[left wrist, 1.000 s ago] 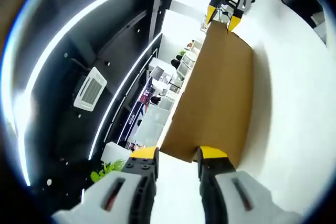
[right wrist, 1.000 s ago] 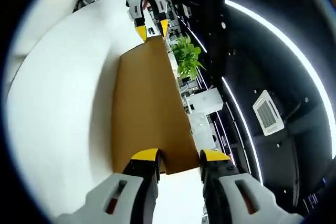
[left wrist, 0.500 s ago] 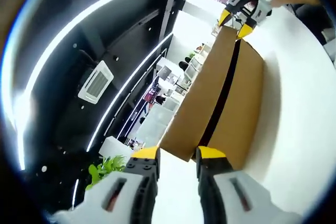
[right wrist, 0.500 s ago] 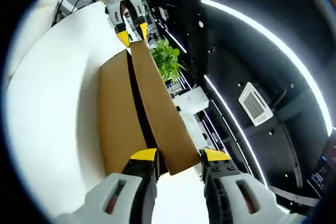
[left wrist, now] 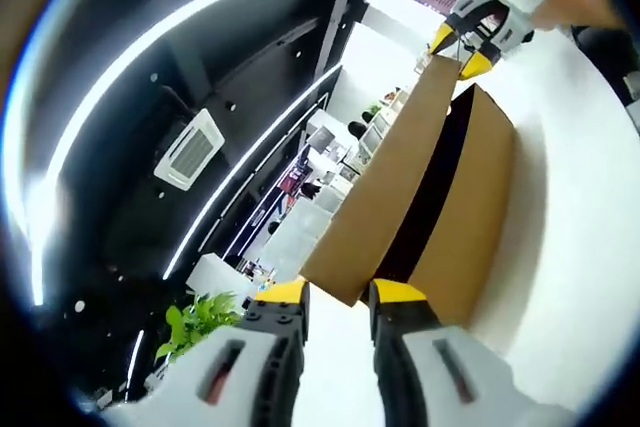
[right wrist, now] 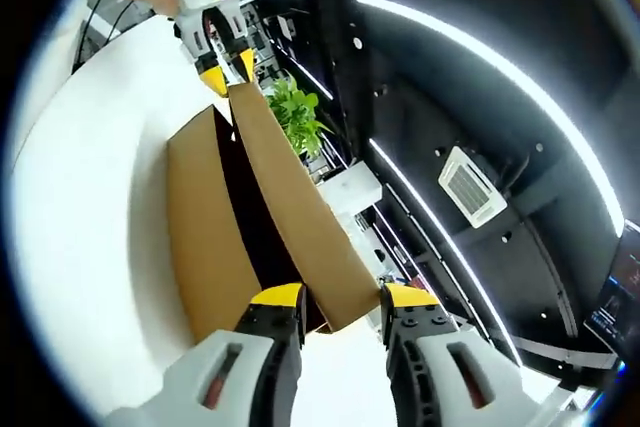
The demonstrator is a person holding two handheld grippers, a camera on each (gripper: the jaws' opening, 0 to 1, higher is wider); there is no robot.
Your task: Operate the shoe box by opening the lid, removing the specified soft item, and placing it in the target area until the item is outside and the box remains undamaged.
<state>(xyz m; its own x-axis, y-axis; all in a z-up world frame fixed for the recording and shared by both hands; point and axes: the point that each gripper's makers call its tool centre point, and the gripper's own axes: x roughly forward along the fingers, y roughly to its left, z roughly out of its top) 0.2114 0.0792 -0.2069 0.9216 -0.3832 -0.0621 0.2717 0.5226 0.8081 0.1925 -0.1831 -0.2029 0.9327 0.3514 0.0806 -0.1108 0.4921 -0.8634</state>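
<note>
Cardboard lid [left wrist: 390, 207] (plain, unprinted), partly raised

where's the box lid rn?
The lid is tilted up off the cardboard shoe box on the white table, with a dark gap between them. The left claw and right claw grip it at opposite ends.

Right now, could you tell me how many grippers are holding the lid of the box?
2. The left gripper holds one end of the lid; the right gripper holds the opposite end, lifting it off the box.
</note>
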